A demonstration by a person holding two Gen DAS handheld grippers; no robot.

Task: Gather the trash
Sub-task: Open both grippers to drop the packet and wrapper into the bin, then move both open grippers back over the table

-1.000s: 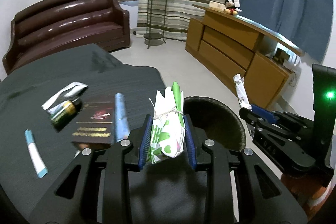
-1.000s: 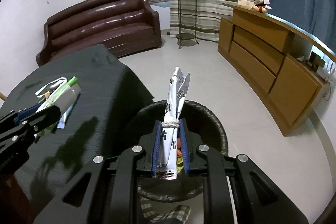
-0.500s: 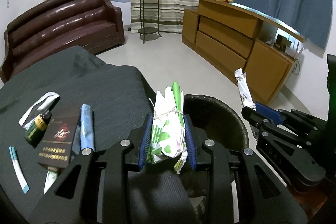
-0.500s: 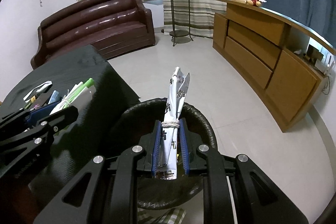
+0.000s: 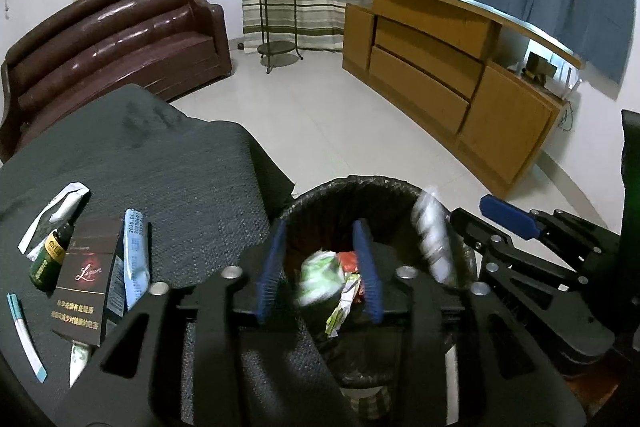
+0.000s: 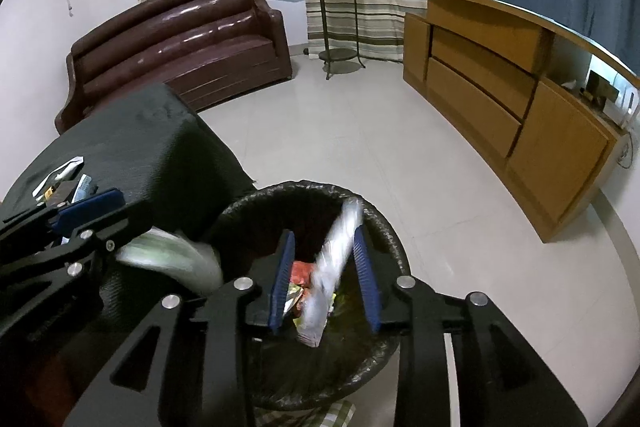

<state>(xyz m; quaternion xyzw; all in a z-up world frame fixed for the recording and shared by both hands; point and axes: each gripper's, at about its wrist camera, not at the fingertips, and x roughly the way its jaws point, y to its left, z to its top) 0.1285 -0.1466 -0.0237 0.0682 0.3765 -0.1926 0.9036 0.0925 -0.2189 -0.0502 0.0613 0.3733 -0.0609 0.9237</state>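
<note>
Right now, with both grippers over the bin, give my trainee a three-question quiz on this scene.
1. True or false: the left gripper is clamped on the green wrapper.
2. What stands under both grippers?
A. the sofa
B. the bin
C. the cabinet
3. Fill in: the white wrapper between the right gripper's opening jaws looks ____, so it is probably dropping.

Key
1. False: the jaws are opening and the blurred wrapper is clear of the pads.
2. B
3. Blurred
</note>
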